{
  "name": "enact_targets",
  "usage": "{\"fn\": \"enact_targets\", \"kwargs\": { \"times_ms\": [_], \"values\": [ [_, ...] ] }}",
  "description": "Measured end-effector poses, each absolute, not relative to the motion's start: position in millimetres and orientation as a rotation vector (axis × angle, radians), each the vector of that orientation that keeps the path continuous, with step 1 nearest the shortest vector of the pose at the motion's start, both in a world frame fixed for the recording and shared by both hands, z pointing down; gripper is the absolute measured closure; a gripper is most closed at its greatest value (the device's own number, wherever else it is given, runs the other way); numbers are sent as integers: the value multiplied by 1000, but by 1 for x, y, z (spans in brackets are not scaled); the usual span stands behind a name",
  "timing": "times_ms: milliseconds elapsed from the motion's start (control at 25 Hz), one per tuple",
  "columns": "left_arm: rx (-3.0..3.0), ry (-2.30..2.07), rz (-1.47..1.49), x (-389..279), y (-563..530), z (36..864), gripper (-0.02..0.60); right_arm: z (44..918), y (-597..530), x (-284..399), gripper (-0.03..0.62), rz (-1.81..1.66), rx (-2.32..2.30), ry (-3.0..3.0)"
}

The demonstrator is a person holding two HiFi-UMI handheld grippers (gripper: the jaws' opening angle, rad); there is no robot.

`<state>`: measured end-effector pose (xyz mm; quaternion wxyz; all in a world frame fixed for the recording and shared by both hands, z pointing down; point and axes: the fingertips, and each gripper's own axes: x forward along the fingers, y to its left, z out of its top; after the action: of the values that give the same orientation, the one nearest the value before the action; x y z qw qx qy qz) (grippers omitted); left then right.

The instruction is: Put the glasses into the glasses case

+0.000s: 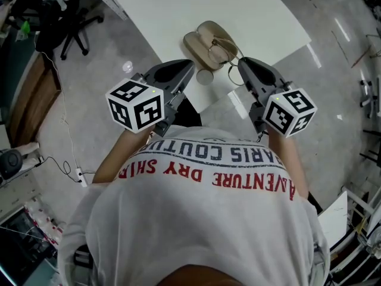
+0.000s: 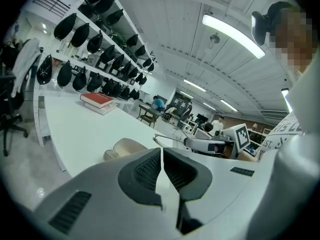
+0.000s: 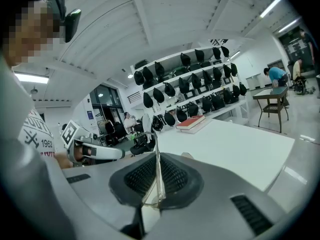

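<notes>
An open beige glasses case (image 1: 202, 39) lies near the front edge of the white table (image 1: 262, 11). Thin-framed glasses (image 1: 221, 51) hang just right of the case, over its near end. My right gripper (image 1: 240, 62) is shut on one temple arm of the glasses, which runs as a thin clear bar (image 3: 157, 149) between the pads in the right gripper view. My left gripper (image 1: 189, 66) hovers at the table's front edge, a little short of the case, its jaws shut with nothing in them. In the left gripper view the case (image 2: 126, 147) shows past the left gripper (image 2: 161, 151).
A small round grey object (image 1: 205, 77) sits at the table's near corner between the two grippers. A red book (image 2: 97, 100) lies far back on the table. Shelves of black caps (image 2: 95, 39) line the wall behind. An office chair (image 1: 74, 22) stands on the floor at left.
</notes>
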<state>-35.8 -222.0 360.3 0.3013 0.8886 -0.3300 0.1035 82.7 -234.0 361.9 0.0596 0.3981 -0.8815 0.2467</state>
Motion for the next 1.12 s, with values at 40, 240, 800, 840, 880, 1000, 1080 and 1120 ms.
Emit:
{"fn": "enact_targets", "kwargs": {
  "times_ms": [40,240,800,840,880,1000,1080,1120],
  "values": [
    [2352,-871,282,-40,-231,362,545,363,-243,77,559,754,1206,-2664],
    [2339,-857,319,-43,-254,373,545,377,-266,70,560,791,1209,-2649],
    [2280,-848,377,-48,-272,401,545,419,-285,57,559,882,1195,-2587],
    [2277,-848,378,-50,-274,403,545,423,-287,55,559,889,1193,-2580],
    [2274,-848,378,-51,-275,404,545,428,-289,53,559,895,1192,-2573],
    [2266,-848,383,-54,-277,409,545,442,-291,50,560,911,1189,-2550],
    [2259,-848,388,-59,-277,414,545,452,-292,46,560,918,1187,-2533],
    [2256,-848,390,-61,-278,416,545,457,-293,44,559,920,1187,-2524]
  ]
}}
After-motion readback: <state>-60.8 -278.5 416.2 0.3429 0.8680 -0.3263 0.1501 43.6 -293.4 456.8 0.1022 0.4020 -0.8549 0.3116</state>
